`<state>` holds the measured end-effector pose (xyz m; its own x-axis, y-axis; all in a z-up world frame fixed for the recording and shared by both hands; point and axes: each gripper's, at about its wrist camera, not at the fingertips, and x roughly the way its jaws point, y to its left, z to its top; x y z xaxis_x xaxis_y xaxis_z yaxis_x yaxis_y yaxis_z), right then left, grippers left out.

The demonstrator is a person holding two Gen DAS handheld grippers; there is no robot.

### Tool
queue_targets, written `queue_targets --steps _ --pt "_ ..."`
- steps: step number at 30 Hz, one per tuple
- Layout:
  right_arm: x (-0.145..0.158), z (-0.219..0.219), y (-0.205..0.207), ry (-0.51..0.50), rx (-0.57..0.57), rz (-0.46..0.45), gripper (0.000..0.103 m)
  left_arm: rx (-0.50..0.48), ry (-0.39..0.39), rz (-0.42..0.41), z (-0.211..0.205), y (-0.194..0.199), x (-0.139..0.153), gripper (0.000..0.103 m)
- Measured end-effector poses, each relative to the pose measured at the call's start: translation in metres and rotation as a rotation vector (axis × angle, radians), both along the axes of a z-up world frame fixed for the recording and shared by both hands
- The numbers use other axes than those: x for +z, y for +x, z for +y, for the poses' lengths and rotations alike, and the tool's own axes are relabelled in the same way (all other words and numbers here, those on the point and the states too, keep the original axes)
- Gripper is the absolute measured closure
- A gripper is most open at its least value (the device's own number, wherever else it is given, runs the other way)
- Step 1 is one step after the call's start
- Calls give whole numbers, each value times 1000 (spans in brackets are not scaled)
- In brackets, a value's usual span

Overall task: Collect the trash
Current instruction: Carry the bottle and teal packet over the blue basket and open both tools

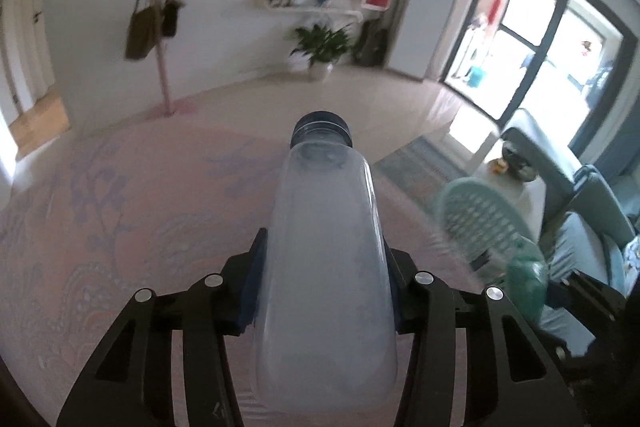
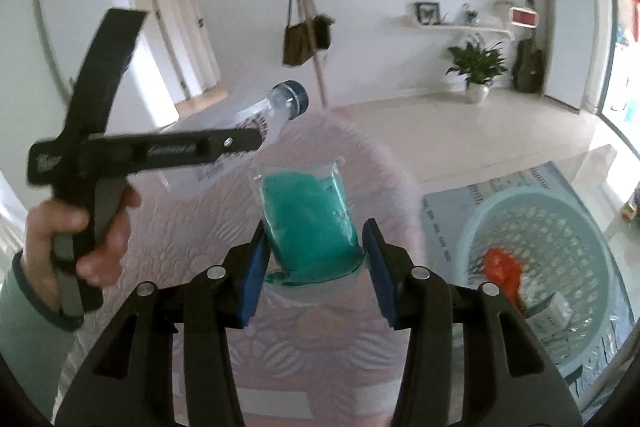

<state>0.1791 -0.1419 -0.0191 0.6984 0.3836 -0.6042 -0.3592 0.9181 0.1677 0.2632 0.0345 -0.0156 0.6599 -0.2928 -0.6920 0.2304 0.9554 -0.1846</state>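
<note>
The left gripper (image 1: 324, 291) clamps a clear plastic bottle with a dark cap (image 1: 325, 227); the right gripper (image 2: 314, 267) pinches a clear pouch of teal gel (image 2: 310, 227). The pale green perforated plastic basket (image 2: 480, 223) sits low to the right of both — the slick pouch may slip out, or either item may miss the rim.

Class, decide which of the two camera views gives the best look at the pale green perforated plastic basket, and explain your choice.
The right wrist view: the pale green perforated plastic basket shows its open top, round rim and contents, an orange crumpled piece and a small white carton. The left wrist view shows only a blurred part of the basket from the side.
</note>
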Motion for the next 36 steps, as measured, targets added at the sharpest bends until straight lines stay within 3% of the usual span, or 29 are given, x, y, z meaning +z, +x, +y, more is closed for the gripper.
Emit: queue_targets --steps 8,18,24,31,33,36 --pt "24 -81 -1 22 -194 -72 60 -141 -101 -73 -85 -14 36 56" --pt "-3 -180 21 -7 -472 74 60 -219 -134 -23 -170 -8 13 56" --pt "-31 -212 33 -9 -554 162 59 -243 -120 21 -196 -2 -11 56" --pt "-49 -232 39 0 -606 200 48 -262 -71 46 -211 0 -27 55" --pt "-53 -239 38 16 -614 211 44 -264 -71 42 -211 -2 -28 46" --pt "-56 -244 35 21 -615 213 43 -266 -67 28 -210 -6 -25 43"
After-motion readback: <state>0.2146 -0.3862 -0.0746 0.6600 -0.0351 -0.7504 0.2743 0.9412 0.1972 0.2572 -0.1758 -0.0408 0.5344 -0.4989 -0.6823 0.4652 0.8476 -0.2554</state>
